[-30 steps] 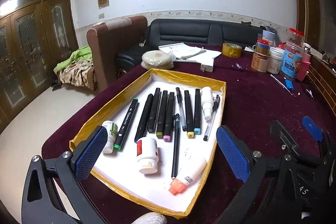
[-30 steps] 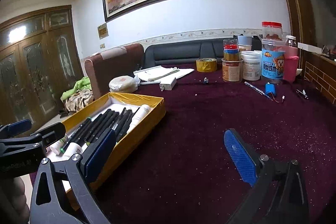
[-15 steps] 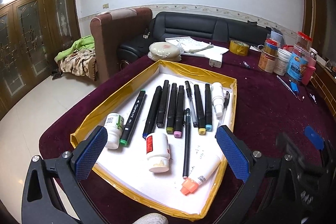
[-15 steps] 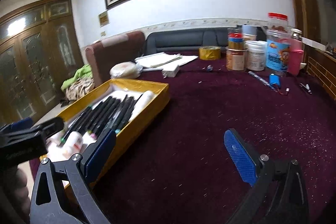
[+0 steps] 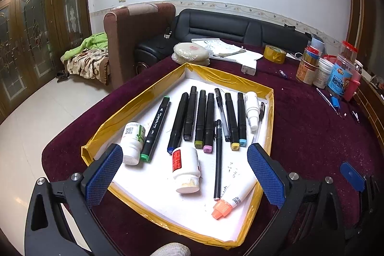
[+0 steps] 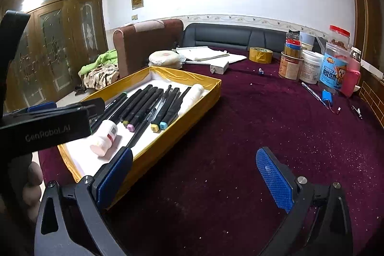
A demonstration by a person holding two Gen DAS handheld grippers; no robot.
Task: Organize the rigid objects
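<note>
A gold-edged white tray (image 5: 134,107) (image 6: 204,80) lies on the maroon table. It holds several black markers (image 5: 189,116), two black pens (image 5: 218,155), a white bottle with a red label (image 5: 186,169) (image 6: 104,137), a white bottle with a green label (image 5: 132,142), a small white spray bottle (image 5: 252,109) and a white tube with an orange cap (image 5: 234,197). My left gripper (image 5: 184,174) is open and empty above the tray's near end. My right gripper (image 6: 194,180) is open and empty over bare cloth to the right of the tray.
At the back right stand jars and bottles (image 6: 309,66), a tape roll (image 6: 260,55), a loose pen (image 6: 312,91) and a blue object (image 6: 327,96). Papers (image 5: 223,49), a white charger (image 5: 249,68) and a bagged round object (image 5: 192,53) lie behind the tray.
Both grippers have risen and tilted downward, so the tray shows more from above. Both stay open. The objects in the tray have not moved.
</note>
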